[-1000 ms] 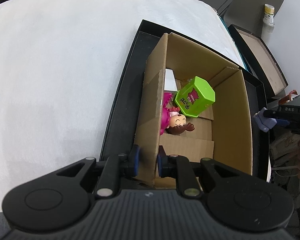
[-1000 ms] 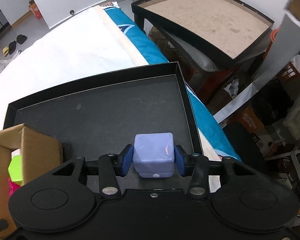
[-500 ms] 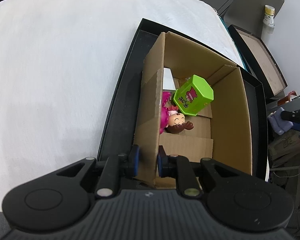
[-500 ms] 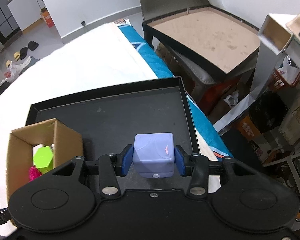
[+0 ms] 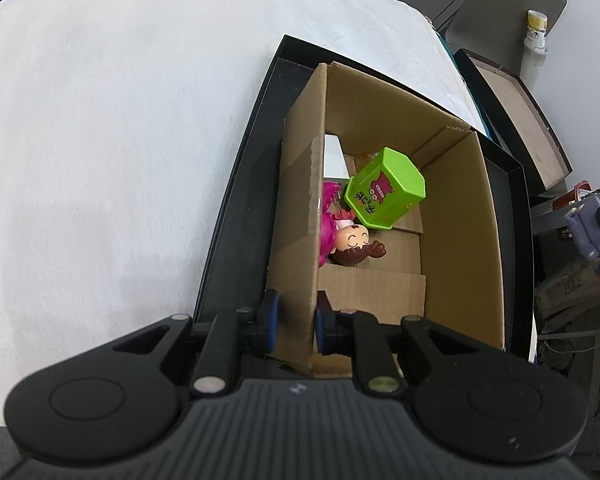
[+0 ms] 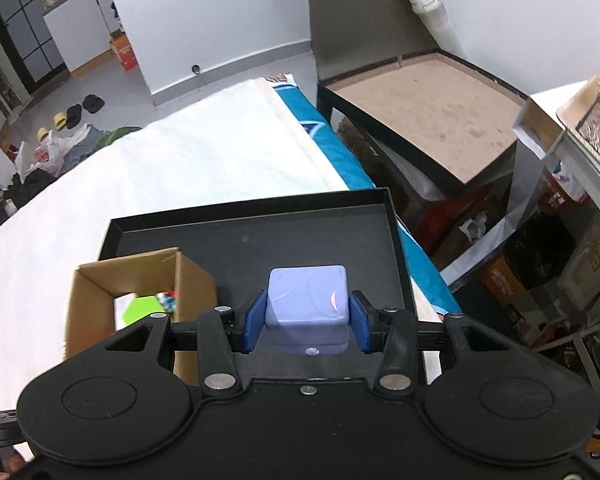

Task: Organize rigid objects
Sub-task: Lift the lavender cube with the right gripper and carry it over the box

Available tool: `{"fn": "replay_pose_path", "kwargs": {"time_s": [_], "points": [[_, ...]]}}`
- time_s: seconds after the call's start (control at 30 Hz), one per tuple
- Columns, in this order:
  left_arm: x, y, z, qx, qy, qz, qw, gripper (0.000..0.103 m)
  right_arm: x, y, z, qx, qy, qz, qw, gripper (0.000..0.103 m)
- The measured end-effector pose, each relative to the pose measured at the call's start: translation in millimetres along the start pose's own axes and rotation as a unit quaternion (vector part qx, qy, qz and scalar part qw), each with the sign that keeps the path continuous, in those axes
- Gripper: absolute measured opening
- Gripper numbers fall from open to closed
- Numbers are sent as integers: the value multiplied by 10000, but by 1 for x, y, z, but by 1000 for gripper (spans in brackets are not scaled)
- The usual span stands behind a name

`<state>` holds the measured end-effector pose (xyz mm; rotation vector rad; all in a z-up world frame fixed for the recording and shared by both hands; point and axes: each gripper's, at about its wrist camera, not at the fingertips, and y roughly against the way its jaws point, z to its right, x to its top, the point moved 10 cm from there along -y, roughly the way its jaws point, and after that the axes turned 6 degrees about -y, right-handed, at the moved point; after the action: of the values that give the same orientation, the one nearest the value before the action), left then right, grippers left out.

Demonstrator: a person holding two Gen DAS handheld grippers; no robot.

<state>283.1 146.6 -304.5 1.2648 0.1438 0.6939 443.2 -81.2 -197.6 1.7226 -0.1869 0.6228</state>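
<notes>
1. The right gripper (image 6: pixel 307 326) has its jaws closed on a lilac cube (image 6: pixel 307 308), one blue pad pressed flat on each side face. The cube is in the air, above the black tray (image 6: pixel 256 236).
2. The cardboard box (image 6: pixel 140 276) is the landmark. Seen from the right wrist, the cube sits to the right of the box's open top and above it, so I judge the coming move to be a carry leftward and down into the opening.
3. The cube has no long axis to speak of, so it should fit in any orientation.
4. The left gripper (image 5: pixel 294 322) has its jaws pinched on the near left wall of the box, one pad inside and one outside, seemingly steadying it. It is the nearer hand to the box, but occupied.
5. The left wrist view shows what lies inside the box: a green tub (image 5: pixel 384 194) tilted on its side and a pink doll (image 5: pixel 346 240) against the left wall, with bare floor along the right wall.
6. The right wrist view shows only a sliver of green in there, but it alone shows the grip on the cube clearly; in the left view the cube is a small shape past the box's right wall.
</notes>
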Motion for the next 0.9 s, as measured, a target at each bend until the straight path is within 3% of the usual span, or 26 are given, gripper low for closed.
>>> {"fn": "replay_pose_path", "kwargs": {"time_s": [0.5,0.9], "points": [[0,0,0,36,10,29,10000,17,-7,26,-66,631,364,185,9972,43],[-1,2,0,-52,9,26,10000,17,-30,18,-115,895,813,-63,9926,43]]}}
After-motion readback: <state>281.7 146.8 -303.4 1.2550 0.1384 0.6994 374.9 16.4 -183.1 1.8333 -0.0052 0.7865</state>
